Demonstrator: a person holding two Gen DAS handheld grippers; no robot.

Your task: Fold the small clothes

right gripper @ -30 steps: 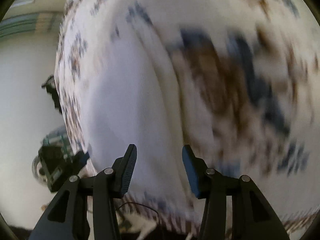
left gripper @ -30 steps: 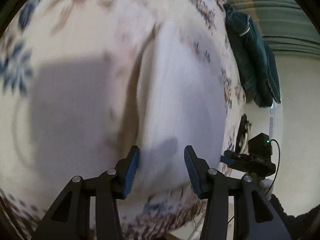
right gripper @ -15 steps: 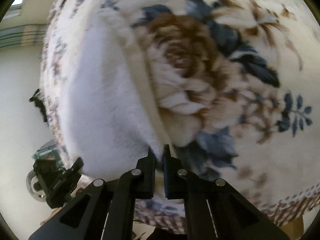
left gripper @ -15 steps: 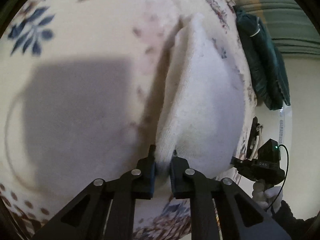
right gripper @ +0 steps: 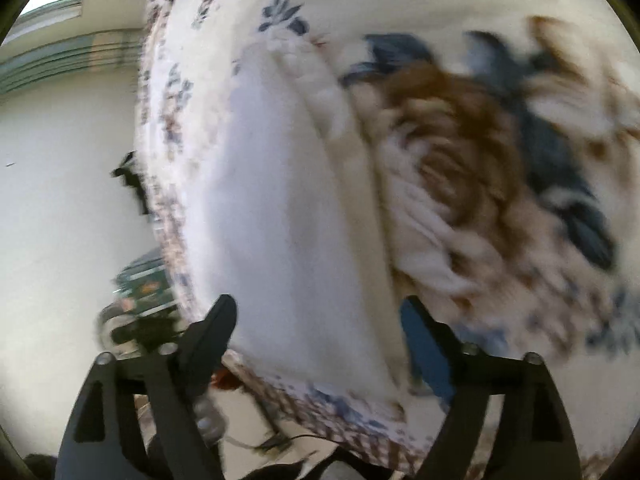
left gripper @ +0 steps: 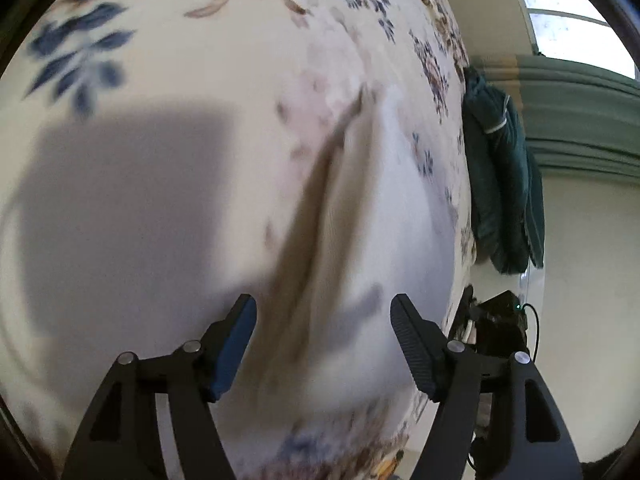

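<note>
A small white cloth (left gripper: 384,240) lies folded on the floral blanket (left gripper: 180,140), with a thick folded edge along its left side. My left gripper (left gripper: 323,320) is open and empty just above the cloth's near end. In the right wrist view the same white cloth (right gripper: 280,208) lies with its folded edge on the right. My right gripper (right gripper: 316,322) is open and empty over its near end. Both views are motion-blurred.
A dark green garment (left gripper: 500,184) hangs off the blanket's far right edge. The other gripper's black body (left gripper: 500,320) shows past the blanket edge, also in the right wrist view (right gripper: 136,320). White floor (right gripper: 64,184) lies beyond the blanket's edge.
Half a second ago both grippers were shut on the cloth's near corners. Both have opened wide, let go of the cloth and drawn back a little.
</note>
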